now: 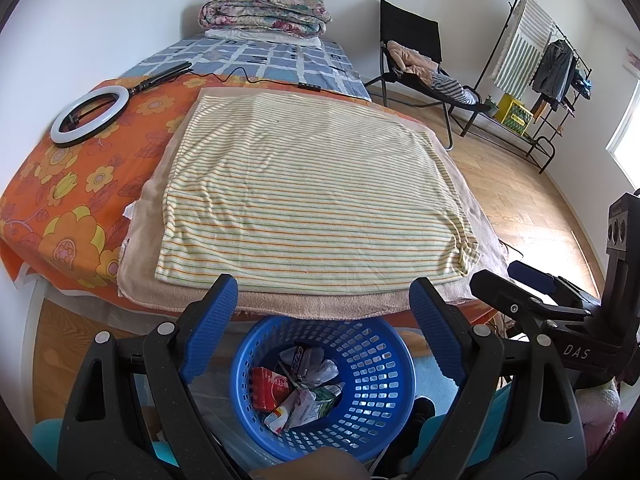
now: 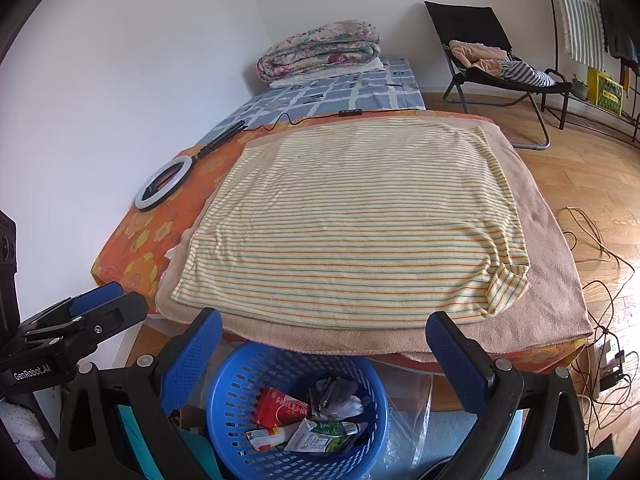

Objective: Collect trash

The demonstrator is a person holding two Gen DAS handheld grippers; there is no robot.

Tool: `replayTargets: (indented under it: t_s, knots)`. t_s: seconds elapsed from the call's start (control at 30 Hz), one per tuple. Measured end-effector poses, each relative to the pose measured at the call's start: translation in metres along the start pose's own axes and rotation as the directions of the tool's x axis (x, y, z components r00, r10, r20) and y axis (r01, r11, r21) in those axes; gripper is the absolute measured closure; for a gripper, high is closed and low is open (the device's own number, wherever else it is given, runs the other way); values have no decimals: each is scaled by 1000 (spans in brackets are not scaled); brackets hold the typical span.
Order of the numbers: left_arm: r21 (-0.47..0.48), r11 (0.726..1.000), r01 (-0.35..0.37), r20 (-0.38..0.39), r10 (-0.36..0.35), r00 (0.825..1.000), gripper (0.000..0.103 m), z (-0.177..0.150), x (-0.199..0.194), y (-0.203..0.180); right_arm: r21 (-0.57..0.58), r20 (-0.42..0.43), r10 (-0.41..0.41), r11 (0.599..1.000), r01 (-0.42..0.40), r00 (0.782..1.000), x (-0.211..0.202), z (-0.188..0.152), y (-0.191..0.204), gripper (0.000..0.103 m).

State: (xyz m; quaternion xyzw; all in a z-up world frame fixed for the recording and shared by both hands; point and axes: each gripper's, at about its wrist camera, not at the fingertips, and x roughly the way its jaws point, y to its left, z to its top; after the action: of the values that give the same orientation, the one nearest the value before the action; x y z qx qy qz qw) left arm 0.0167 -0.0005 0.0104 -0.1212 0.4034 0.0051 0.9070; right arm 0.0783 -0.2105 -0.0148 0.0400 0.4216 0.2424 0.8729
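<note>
Left wrist view: both grippers hang released over a blue basket (image 1: 324, 384) of trash, low in the frame.

Left gripper (image 1: 322, 316) and right gripper (image 2: 324, 344) both stand with jaws wide apart and nothing between them; the collected wrappers (image 1: 298, 390), among them a red packet (image 2: 280, 406) and a green-and-white carton (image 2: 326, 438), lie inside the basket below the table edge. As I judge it, a careless swing of either tool could catch the basket rim and tip it, or snag the overhanging beige towel (image 2: 552, 288). Mid-frame, a striped cloth (image 1: 308, 200) covers that towel on an orange floral tablecloth (image 1: 68, 184), with a ring light (image 1: 90, 114) at the upper left, a folded quilt (image 1: 264, 12) at top centre, and a black chair (image 1: 412, 40) and clothes rack (image 1: 540, 60) on the wooden floor at the upper right.
</note>
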Motion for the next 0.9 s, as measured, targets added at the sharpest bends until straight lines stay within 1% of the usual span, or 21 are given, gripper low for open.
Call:
replayTargets:
  t_s: [0.37, 0.47, 0.57, 0.6, 0.63, 0.67, 0.7, 0.8, 0.9]
  knots:
    - [-1, 1000, -10, -1, 10, 1000, 13, -2, 3, 0, 2, -4, 0, 1000, 0, 1000, 0, 0, 1, 0]
    - [-13, 1000, -18, -3, 18, 1000, 13, -5, 7, 2, 2, -4, 0, 1000, 0, 1000, 0, 0, 1, 0]
    - [-18, 999, -44, -19, 44, 999, 13, -7, 12, 3, 3, -5, 0, 1000, 0, 1000, 0, 0, 1, 0]
    - [-17, 998, -56, -22, 55, 998, 12, -6, 12, 4, 5, -5, -1, 1000, 1, 1000, 1, 0, 0, 0]
    - [-18, 998, -65, -23, 64, 998, 3, -5, 12, 5, 8, -6, -2, 1000, 2, 1000, 2, -1, -1, 0]
    - [-25, 997, -72, -22, 72, 997, 0, -6, 12, 6, 10, -8, -2, 1000, 2, 1000, 3, -2, -1, 0]
    - [-40, 996, -80, -19, 79, 997, 0, -6, 12, 8, 13, -10, -2, 1000, 2, 1000, 4, -2, -2, 0]
    - [-83, 995, -60, -36, 57, 998, 0, -6, 15, 14, 18, -14, -4, 1000, 4, 1000, 7, -3, -3, 0]
    - [-110, 992, -69, -40, 65, 997, 0, -6, 17, 20, 22, -18, -5, 1000, 5, 1000, 9, -3, -4, 0]
